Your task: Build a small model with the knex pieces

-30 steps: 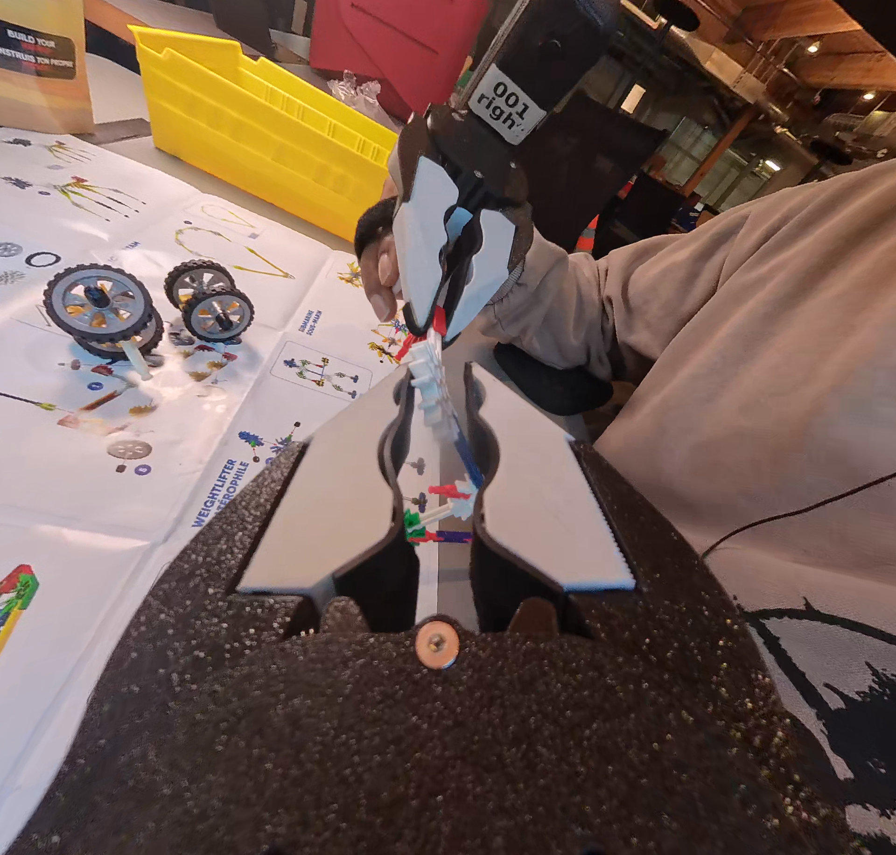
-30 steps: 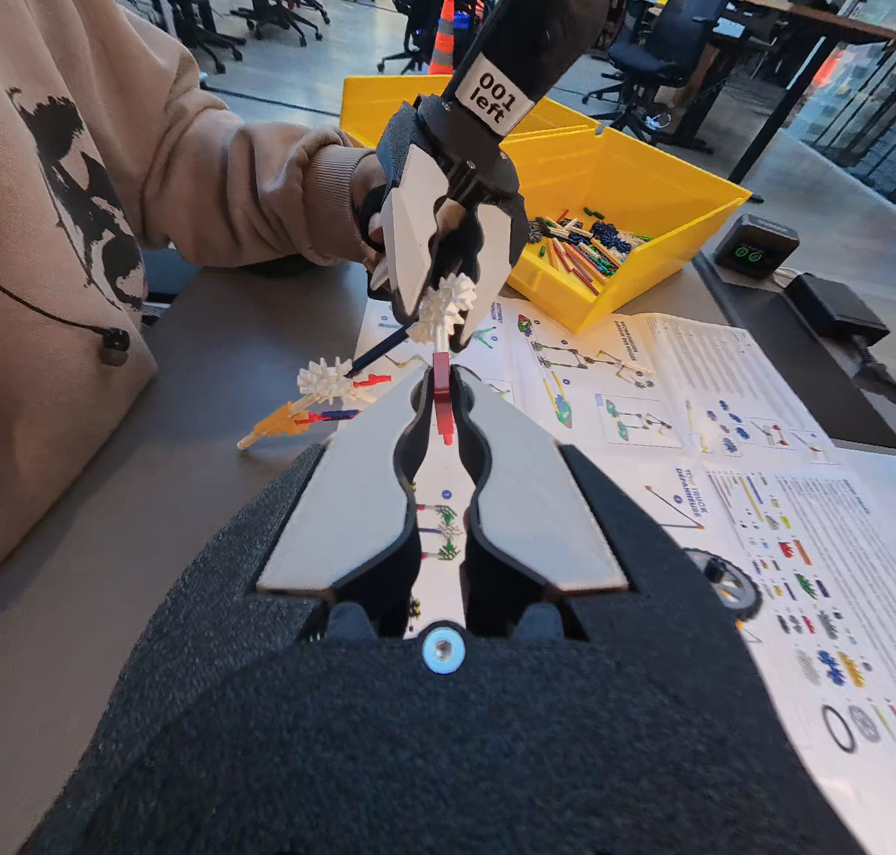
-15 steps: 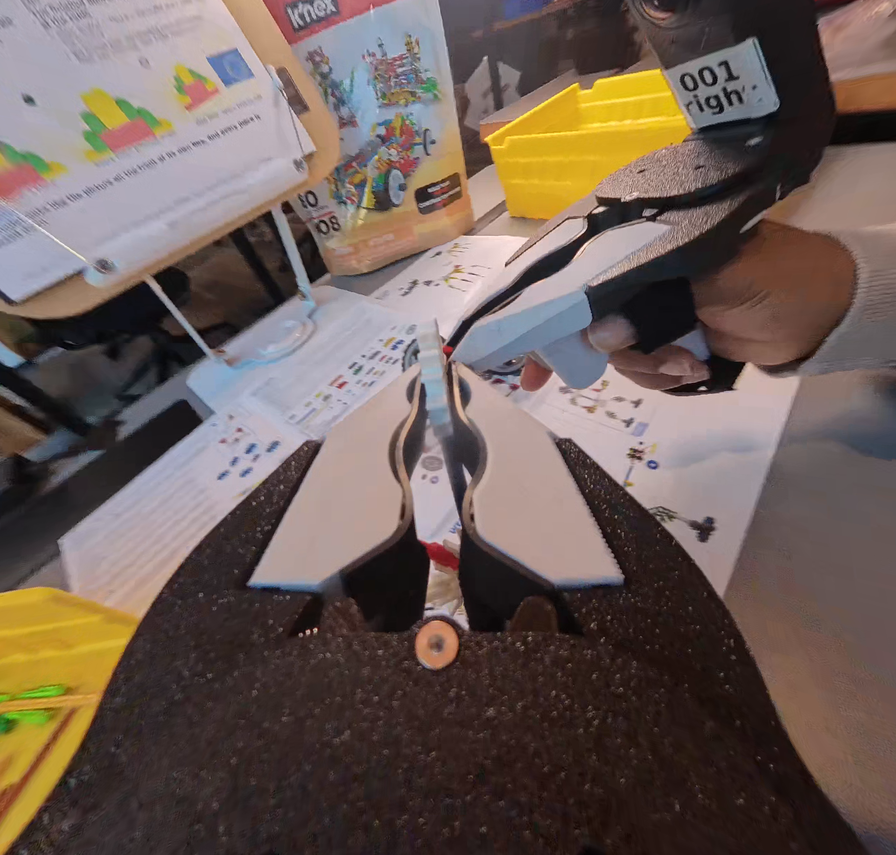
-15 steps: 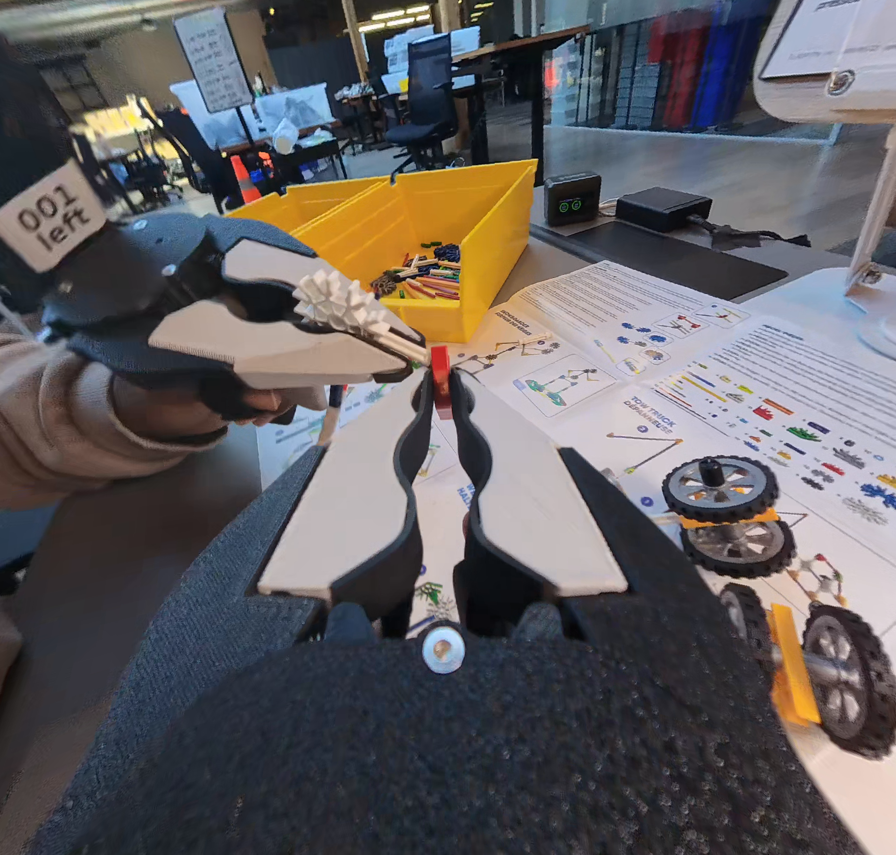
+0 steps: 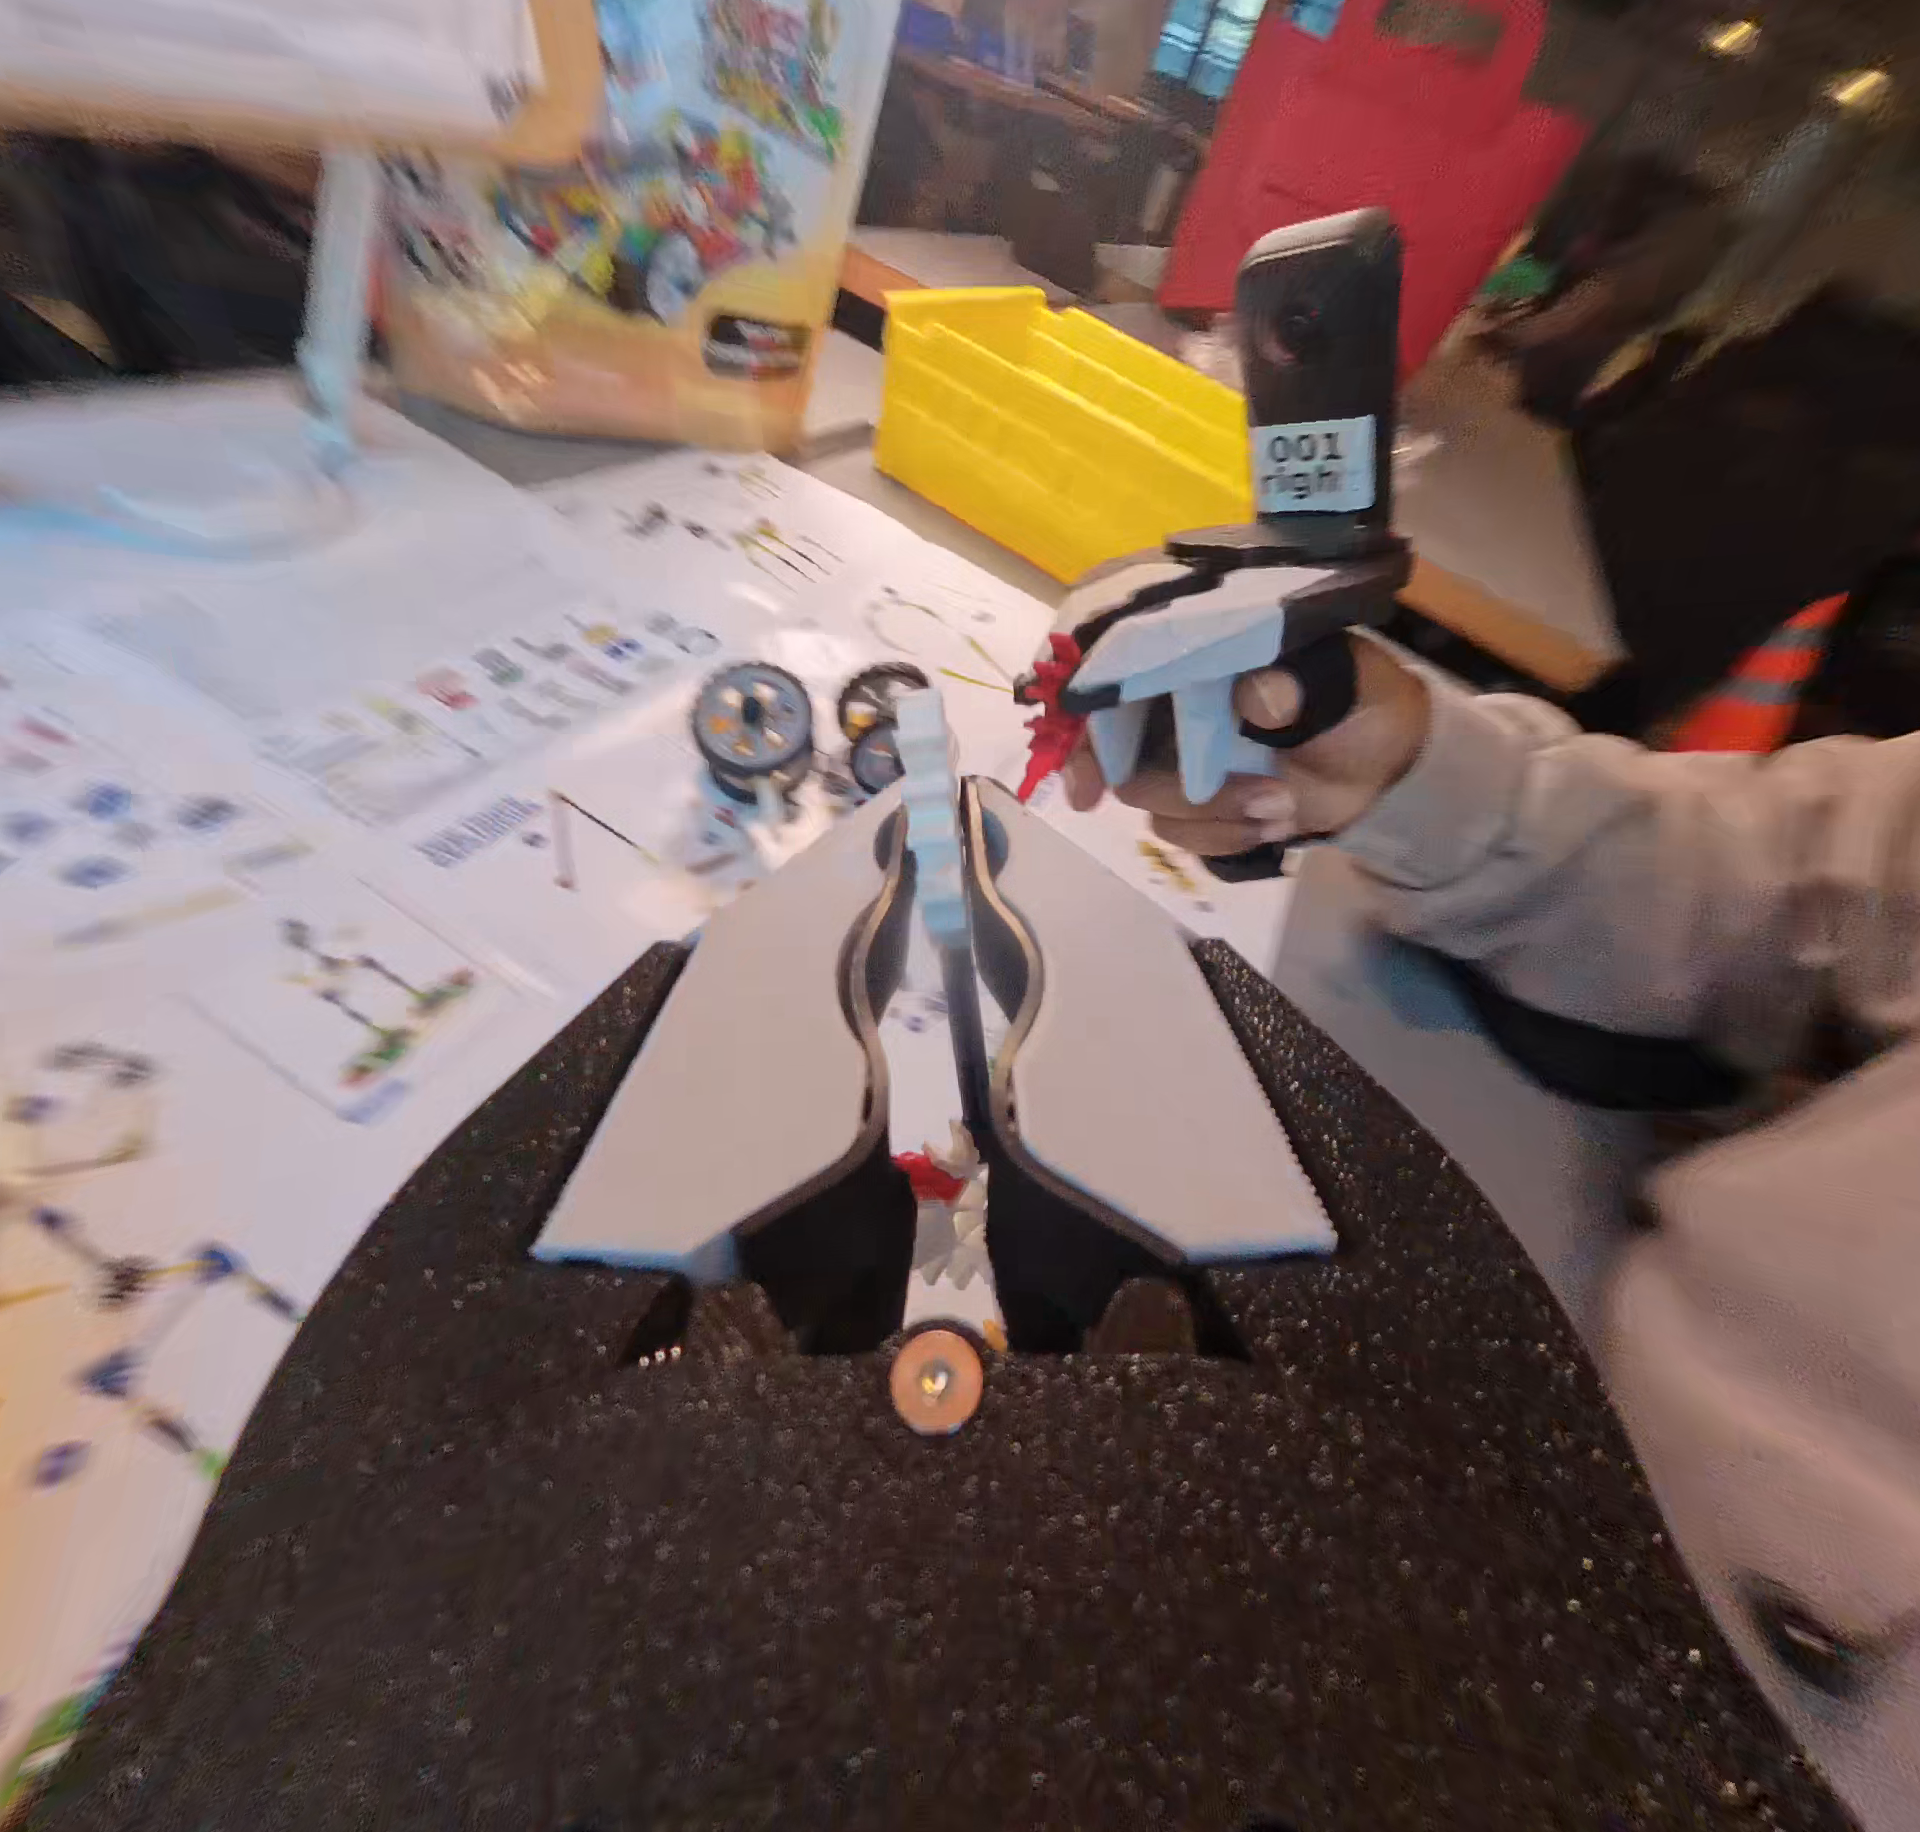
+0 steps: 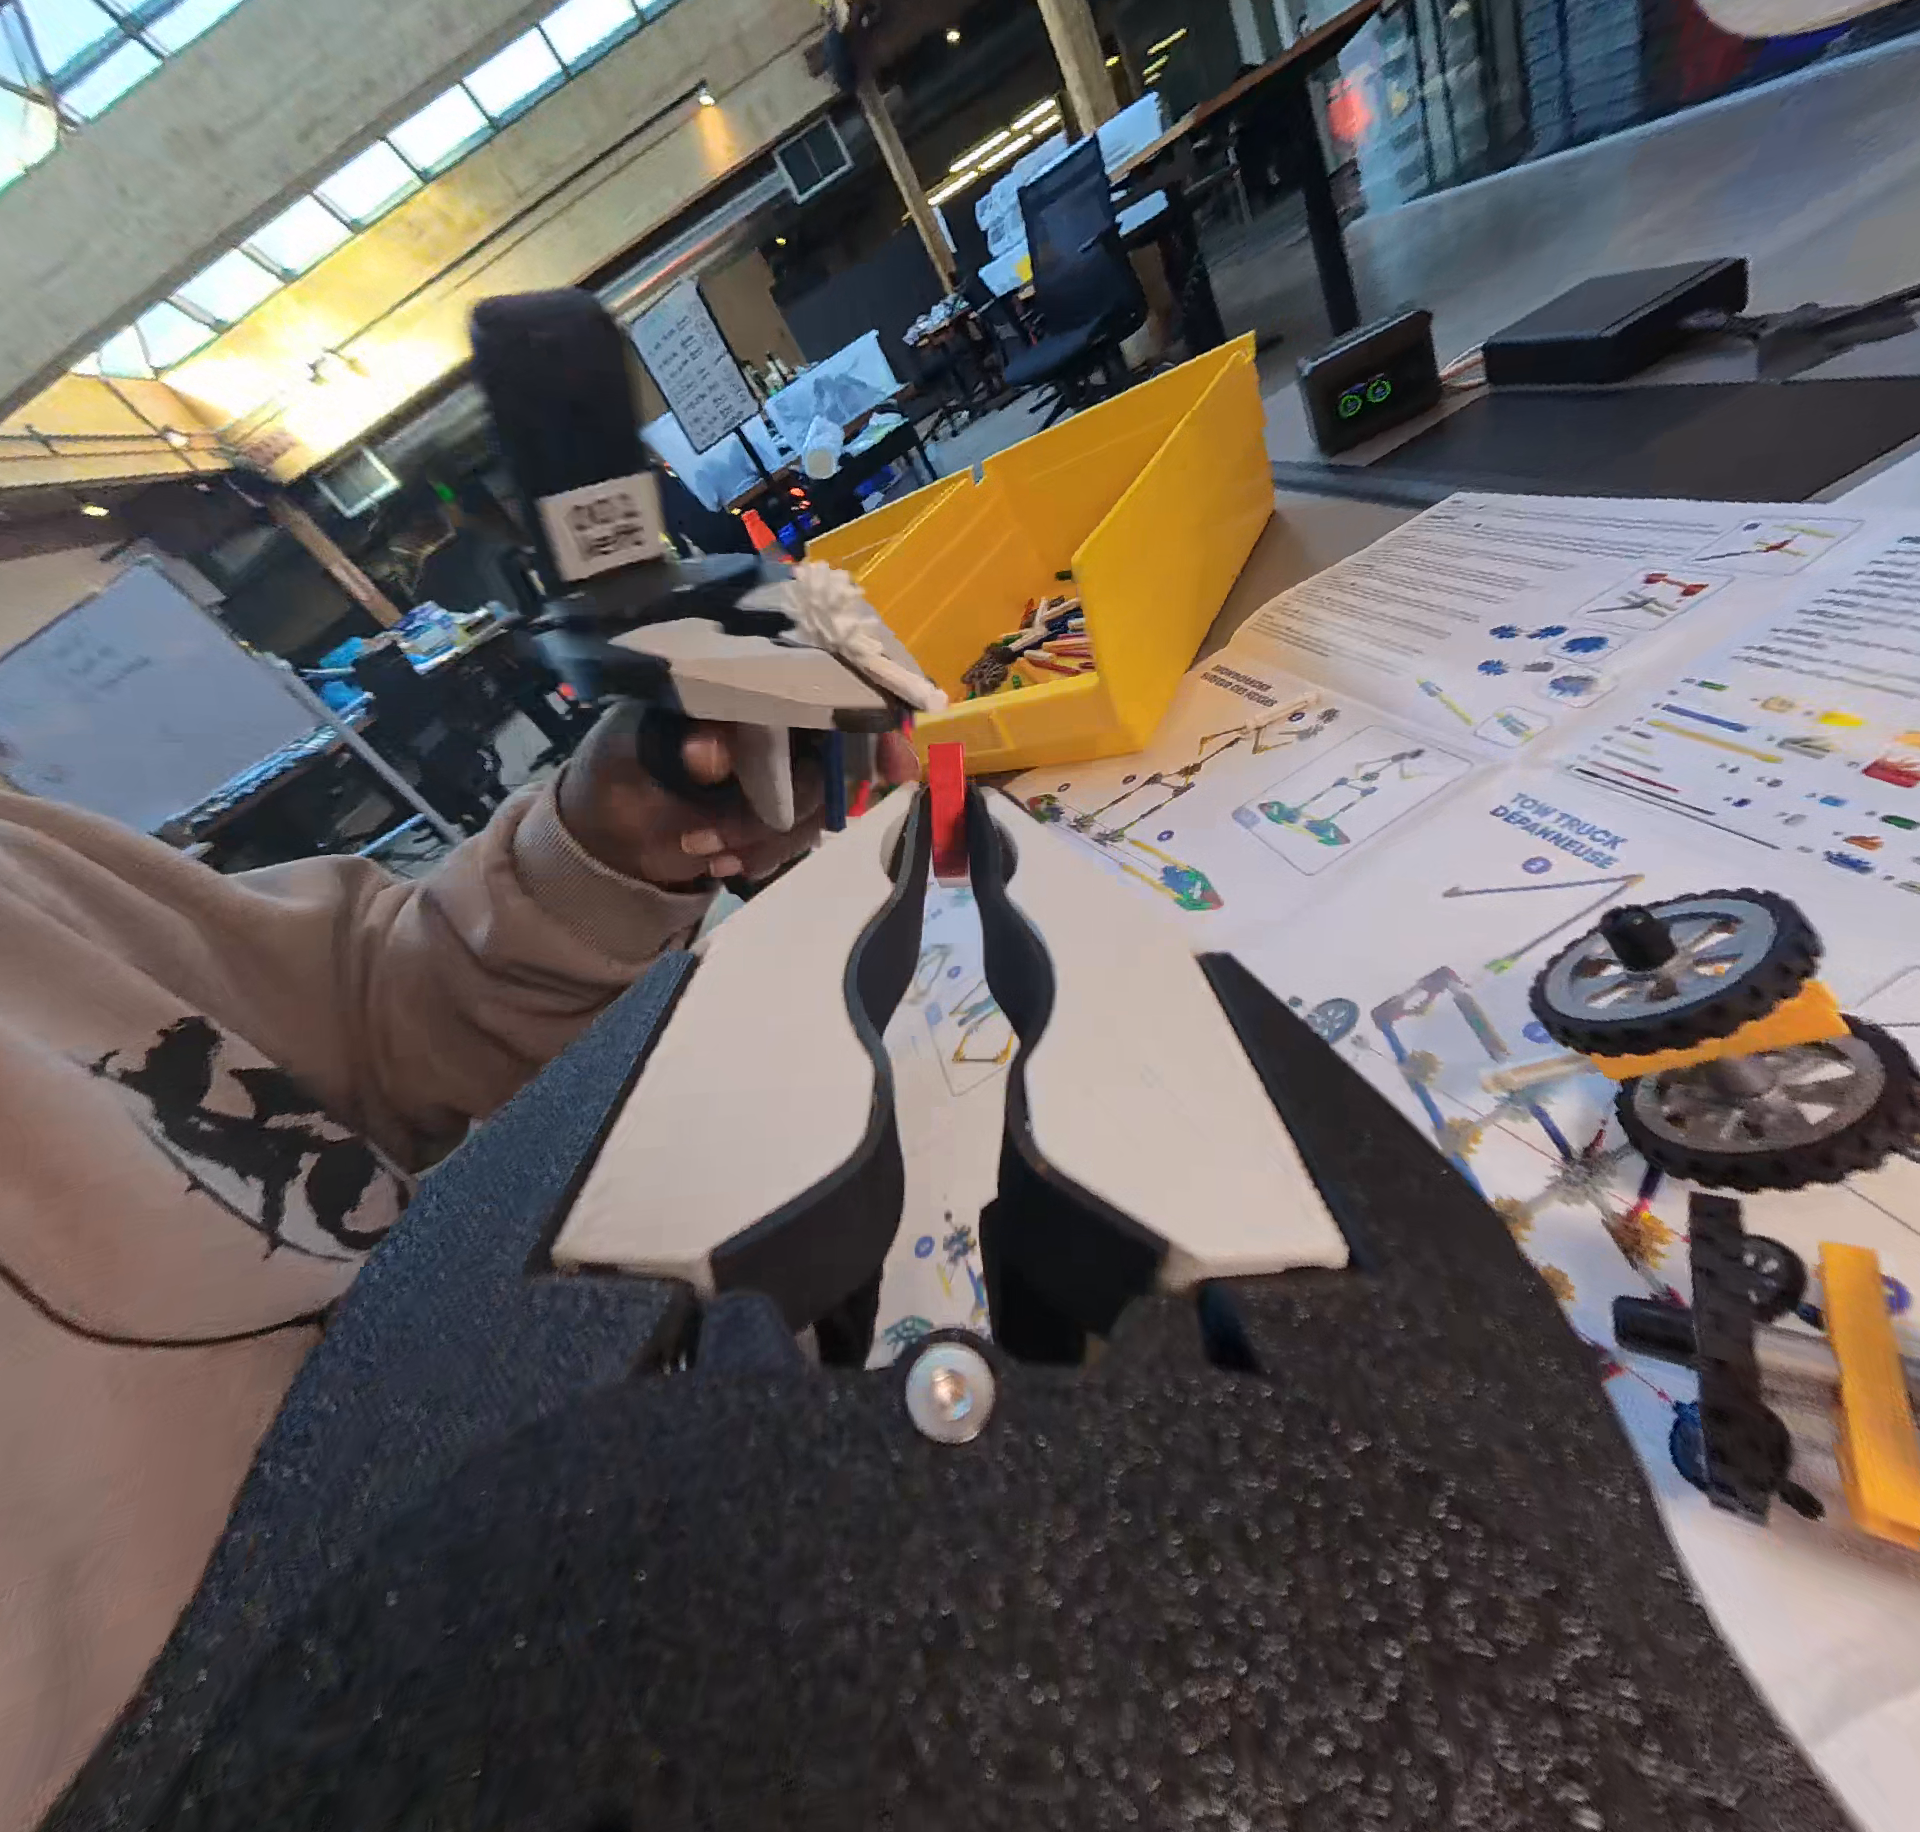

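- Left wrist view: left gripper (image 5: 932,795) closed on a white toothed connector (image 5: 928,800), which stands edge-on between the two fingertips and rises a little above them.
- Under the same fingers, a dark rod (image 5: 964,1013) running back from the connector toward the gripper base, with small red and white pieces (image 5: 940,1200) at its near end.
- To the upper right, apart from it, right gripper (image 5: 1049,707) in a hand (image 5: 1288,754), with a red connector (image 5: 1047,712) pinched at its tip.
- Just ahead and a little left, grey wheels (image 5: 753,722) on a printed instruction sheet (image 5: 343,847); farther ahead to the right, a yellow bin (image 5: 1049,452). Picture blurred at the left.
- Right wrist view: right gripper (image 6: 948,811) clamped on the red connector (image 6: 945,811), upright between the fingertips.
- Just ahead and left, left gripper (image 6: 914,702) lying sideways, tip near the red piece but not touching, with the white toothed connector (image 6: 847,619) in its grip.
- Ahead, slightly right, the yellow bin (image 6: 1174,556) with coloured rods (image 6: 1029,644) inside.
- To the right and near, a wheeled model (image 6: 1725,1044) with yellow plates on the instruction sheet (image 6: 1403,743).
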The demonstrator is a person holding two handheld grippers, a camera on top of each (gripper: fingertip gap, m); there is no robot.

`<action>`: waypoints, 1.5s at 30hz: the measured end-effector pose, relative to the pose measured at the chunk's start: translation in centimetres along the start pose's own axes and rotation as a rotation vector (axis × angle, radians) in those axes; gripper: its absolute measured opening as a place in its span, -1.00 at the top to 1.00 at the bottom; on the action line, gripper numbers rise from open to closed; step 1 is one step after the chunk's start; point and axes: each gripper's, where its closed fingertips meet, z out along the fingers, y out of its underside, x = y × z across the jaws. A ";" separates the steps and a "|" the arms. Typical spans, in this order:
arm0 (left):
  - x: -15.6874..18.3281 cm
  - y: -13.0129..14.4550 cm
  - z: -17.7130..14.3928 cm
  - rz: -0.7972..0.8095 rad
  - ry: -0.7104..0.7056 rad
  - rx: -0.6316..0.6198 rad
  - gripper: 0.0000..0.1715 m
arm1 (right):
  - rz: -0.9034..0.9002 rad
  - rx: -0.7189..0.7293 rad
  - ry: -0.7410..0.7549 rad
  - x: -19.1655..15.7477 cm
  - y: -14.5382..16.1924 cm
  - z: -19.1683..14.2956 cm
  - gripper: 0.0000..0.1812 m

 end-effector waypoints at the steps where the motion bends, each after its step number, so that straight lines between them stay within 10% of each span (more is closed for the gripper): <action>1: 0.4 0.6 0.2 -0.162 0.119 -0.045 0.95 | 0.019 0.015 -0.039 -0.3 -0.4 -0.4 0.96; 6: -1.5 5.2 2.4 -0.410 0.237 -0.204 0.62 | 0.187 0.065 -0.186 -1.4 -1.1 -1.0 0.96; 15: 0.4 2.0 0.7 0.066 0.172 -0.099 0.43 | 0.311 0.059 -0.273 -1.7 0.1 -0.4 0.96; 20: -4.2 4.8 0.5 0.379 -0.171 -0.349 0.13 | 0.307 0.039 -0.259 -1.4 0.8 -0.3 0.96; 28: 4.9 3.4 1.2 -0.087 0.407 -0.131 0.86 | 0.306 -0.009 -0.292 -2.4 1.8 0.4 0.96; 45: 5.2 7.9 2.7 -0.169 0.443 -0.301 1.00 | 0.010 -0.342 -0.205 -1.6 5.9 -1.0 0.95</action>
